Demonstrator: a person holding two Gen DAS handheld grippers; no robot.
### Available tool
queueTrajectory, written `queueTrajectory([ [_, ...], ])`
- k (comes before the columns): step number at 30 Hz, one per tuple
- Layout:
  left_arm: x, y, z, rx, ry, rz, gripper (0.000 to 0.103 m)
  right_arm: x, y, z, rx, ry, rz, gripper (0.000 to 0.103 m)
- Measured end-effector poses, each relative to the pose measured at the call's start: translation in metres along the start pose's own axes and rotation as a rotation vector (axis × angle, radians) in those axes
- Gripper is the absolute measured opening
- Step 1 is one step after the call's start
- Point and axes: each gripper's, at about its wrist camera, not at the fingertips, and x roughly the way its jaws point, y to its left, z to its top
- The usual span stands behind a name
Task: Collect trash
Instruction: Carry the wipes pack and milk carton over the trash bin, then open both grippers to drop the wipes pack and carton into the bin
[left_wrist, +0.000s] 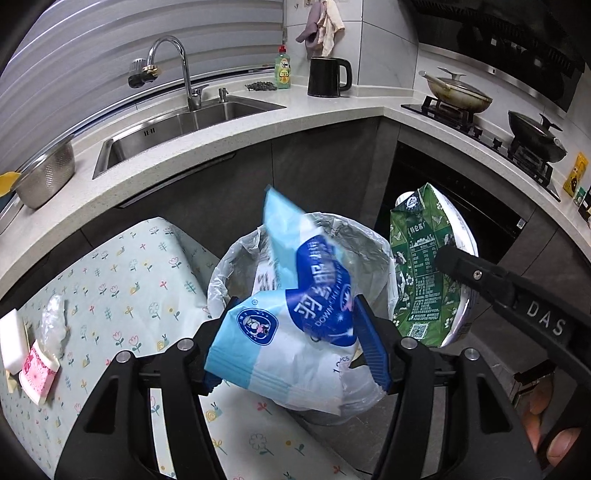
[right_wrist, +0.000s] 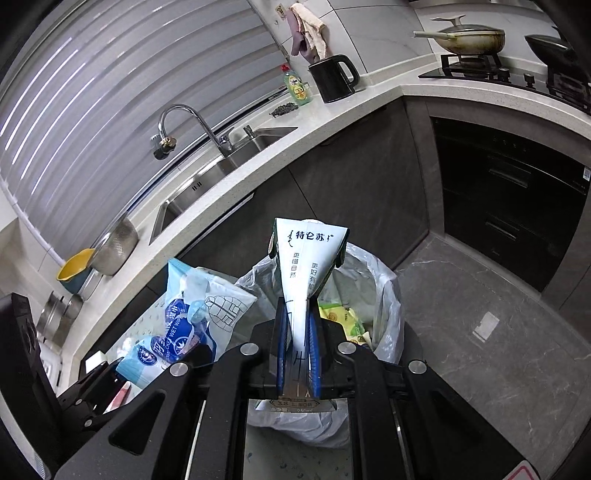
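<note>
A blue-and-white wet wipes pack (left_wrist: 258, 332) sits crumpled between the blue pads of my left gripper (left_wrist: 295, 332), which grips it just above the near rim of a trash bin lined with a clear bag (left_wrist: 365, 236). My right gripper (right_wrist: 297, 332) is shut on a flattened green-and-white milk carton (right_wrist: 306, 258), held upright over the same bin (right_wrist: 384, 295). The carton (left_wrist: 417, 266) also shows to the right in the left wrist view, and the wipes pack (right_wrist: 192, 317) to the left in the right wrist view. Some yellow-green packaging (right_wrist: 340, 317) lies inside the bin.
A table with a floral cloth (left_wrist: 129, 280) stands left of the bin, carrying a white sponge (left_wrist: 11, 343) and a pink packet (left_wrist: 37, 373). Behind runs a counter with a sink (left_wrist: 177, 129), colander (left_wrist: 48, 173), black kettle (left_wrist: 327, 77) and stove pans (left_wrist: 458, 92). Grey floor (right_wrist: 480, 332) lies to the right.
</note>
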Motion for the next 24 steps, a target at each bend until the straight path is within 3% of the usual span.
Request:
queueTrajectory([
  [4,0.004,0.007,0.0,-0.023,0.003,0.0,0.07,0.009,0.002,0.003,-0.009,0.007,-0.004,0.011],
  [10,0.003,0.025,0.0,-0.076,0.0,0.008,0.077,0.019,0.008,0.004,-0.02,0.02,-0.001,0.011],
  [16,-0.004,0.042,-0.002,-0.103,-0.02,0.037,0.078,0.03,0.02,0.006,-0.035,0.037,0.013,0.012],
  [22,-0.011,0.053,-0.006,-0.119,-0.034,0.061,0.082,0.029,0.036,0.007,-0.05,0.023,0.029,0.02],
  [24,-0.013,0.056,-0.008,-0.124,-0.035,0.071,0.082,0.027,0.039,0.007,-0.053,0.019,0.03,0.027],
])
